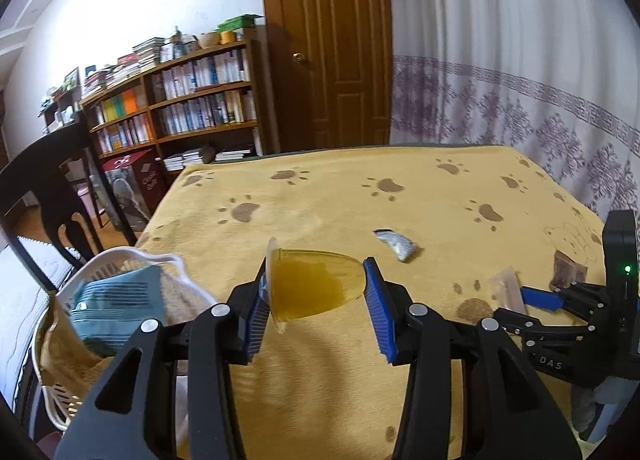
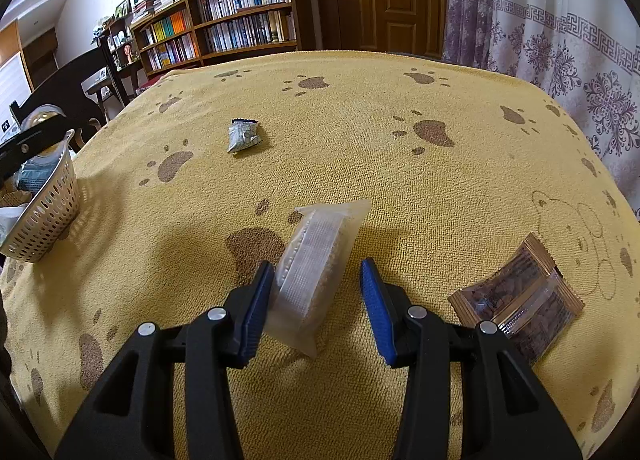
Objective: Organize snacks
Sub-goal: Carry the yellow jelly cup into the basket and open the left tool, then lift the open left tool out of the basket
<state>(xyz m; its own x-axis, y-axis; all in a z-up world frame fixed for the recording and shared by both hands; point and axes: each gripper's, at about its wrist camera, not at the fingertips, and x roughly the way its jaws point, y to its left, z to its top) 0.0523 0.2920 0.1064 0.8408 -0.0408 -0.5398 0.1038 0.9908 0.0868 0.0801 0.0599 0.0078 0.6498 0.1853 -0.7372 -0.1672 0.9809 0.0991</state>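
Observation:
My left gripper (image 1: 316,274) is shut on a yellow jelly cup (image 1: 316,288), which lies sideways between the blue pads, above the table, just right of the white basket (image 1: 120,260). My right gripper (image 2: 316,264) stands open around a translucent wafer packet (image 2: 316,264) lying on the yellow paw-print cloth (image 2: 400,180). Its left pad touches the packet; the right pad is apart from it. A silver-blue packet (image 2: 243,135) lies farther back, and a brown snack packet (image 2: 516,296) lies to the right of the gripper.
The basket (image 2: 48,204) stands at the table's left edge and holds a blue-grey packet (image 1: 116,296). A dark chair (image 1: 48,188) is behind it. Bookshelves, a wooden door and a curtain lie beyond the table's far edge.

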